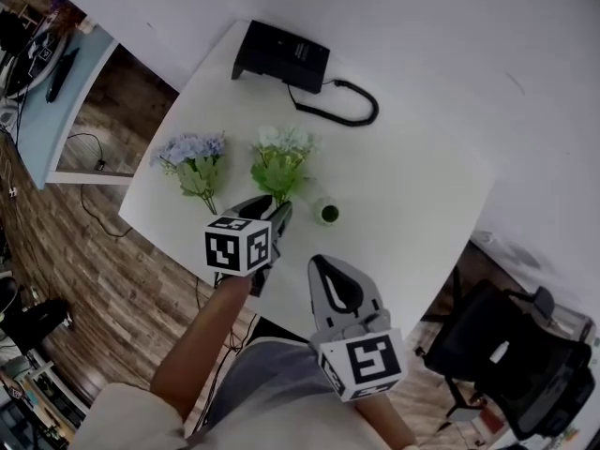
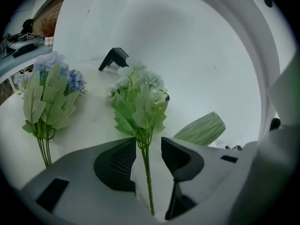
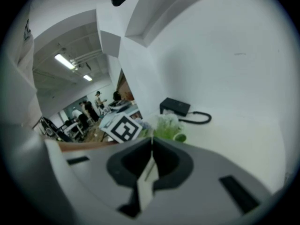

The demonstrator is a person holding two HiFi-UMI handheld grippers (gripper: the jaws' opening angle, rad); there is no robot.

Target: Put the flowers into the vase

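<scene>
White-flowered bunch (image 2: 140, 100) lies on the white table (image 1: 412, 176), its stem (image 2: 146, 177) between the left tongs' parted jaws.

Nearest the person, the right gripper (image 3: 151, 142) hangs back with its jaws closed together on nothing. The left gripper (image 2: 149, 144) stands astride the thin green stem, jaws apart and pads not pressing on it. The bunch looks light and top-heavy, with a thin, smooth stem likely to swivel or slip, so the bare stalk just below the leaves seems the best hold. A ribbed green vase (image 2: 199, 129) stands just to the right; it is small-mouthed and could tip. A blue-flowered bunch (image 2: 51, 86) lies to the left, well apart. Farthest off, a black device (image 1: 281, 52) and its cable (image 1: 352, 101) are out of the way.
</scene>
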